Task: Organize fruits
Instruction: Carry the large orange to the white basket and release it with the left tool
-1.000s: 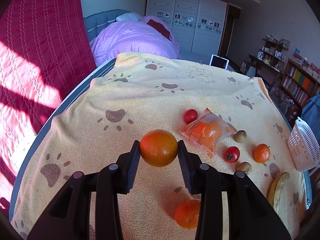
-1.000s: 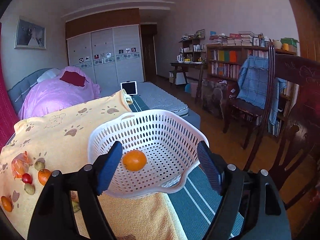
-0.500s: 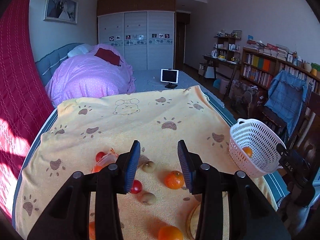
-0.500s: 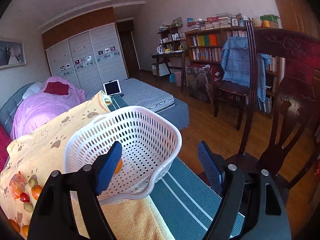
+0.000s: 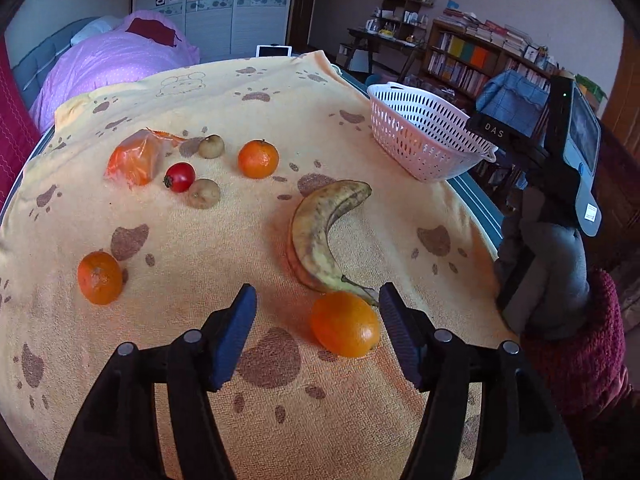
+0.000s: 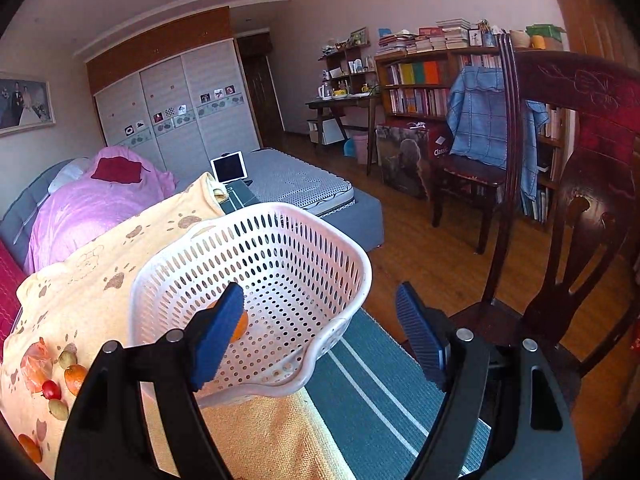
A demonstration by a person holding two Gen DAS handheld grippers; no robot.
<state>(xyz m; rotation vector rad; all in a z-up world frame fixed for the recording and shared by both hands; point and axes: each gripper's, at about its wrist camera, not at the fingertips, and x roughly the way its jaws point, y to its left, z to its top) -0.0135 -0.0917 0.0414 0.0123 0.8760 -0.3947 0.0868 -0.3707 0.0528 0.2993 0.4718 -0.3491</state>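
Note:
My left gripper [image 5: 318, 330] is open and empty, low over the yellow paw-print towel [image 5: 248, 92]. An orange [image 5: 345, 323] lies between its jaws, closer to the right one, touching the stem end of a spotted banana [image 5: 320, 232]. Two more oranges [image 5: 258, 159] [image 5: 99, 277], a red tomato [image 5: 179, 176], two kiwis [image 5: 204, 193] [image 5: 211, 146] and a bag of oranges [image 5: 134, 158] lie farther off. My right gripper [image 6: 320, 328] is open beside the white basket [image 6: 276, 384], which holds one orange [image 6: 240, 326] partly hidden by the left finger. The basket [image 5: 424, 136] also shows at the towel's right edge.
The right gripper's body [image 5: 560, 152] and the gloved hand [image 5: 556, 276] stand at the right of the towel. A wooden chair [image 6: 580, 184] is right of the basket. A pink duvet [image 5: 120, 56] lies beyond the towel.
The left gripper no longer holds its orange; it has swung round, dropped low over the towel and opened wide around another orange. The right gripper and basket shifted slightly.

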